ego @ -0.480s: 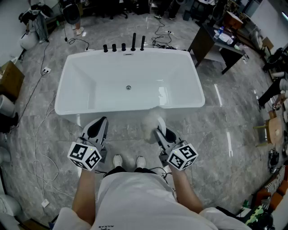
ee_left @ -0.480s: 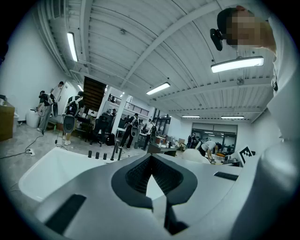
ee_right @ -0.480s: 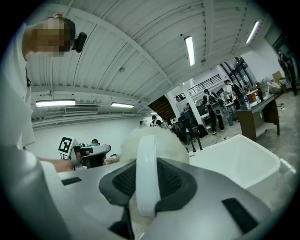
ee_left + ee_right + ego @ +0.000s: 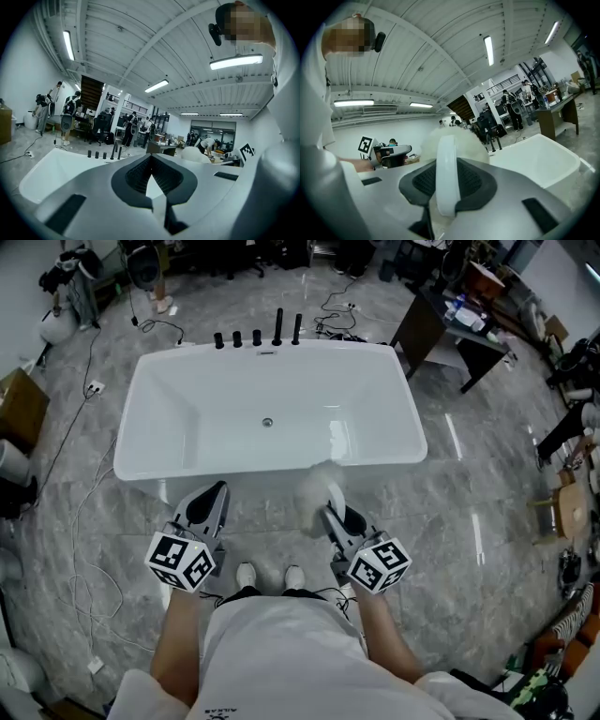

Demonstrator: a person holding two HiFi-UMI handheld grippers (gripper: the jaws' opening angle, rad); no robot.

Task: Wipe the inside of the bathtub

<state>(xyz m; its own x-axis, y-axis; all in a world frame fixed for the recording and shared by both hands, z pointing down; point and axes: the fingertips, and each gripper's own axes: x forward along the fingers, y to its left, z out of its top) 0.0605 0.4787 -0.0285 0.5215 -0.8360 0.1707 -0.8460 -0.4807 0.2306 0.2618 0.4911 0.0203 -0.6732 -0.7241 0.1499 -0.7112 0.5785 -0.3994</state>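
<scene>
Empty white rectangular bathtub (image 4: 169, 418), only a small round drain (image 4: 267, 423) inside.
R hand-held gripper (image 4: 330, 510) pinches fluffy white duster (image 4: 317, 484), whose handle shows only in right gripper view; L hand-held gripper (image 4: 214, 493) pressed together, empty.

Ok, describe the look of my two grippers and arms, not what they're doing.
The left gripper and right gripper have pale grey bodies and tapered jaws lined with black ribbed pads. The left cube and right cube at their rear are white with black square markers. The person wears a white short-sleeved shirt.
</scene>
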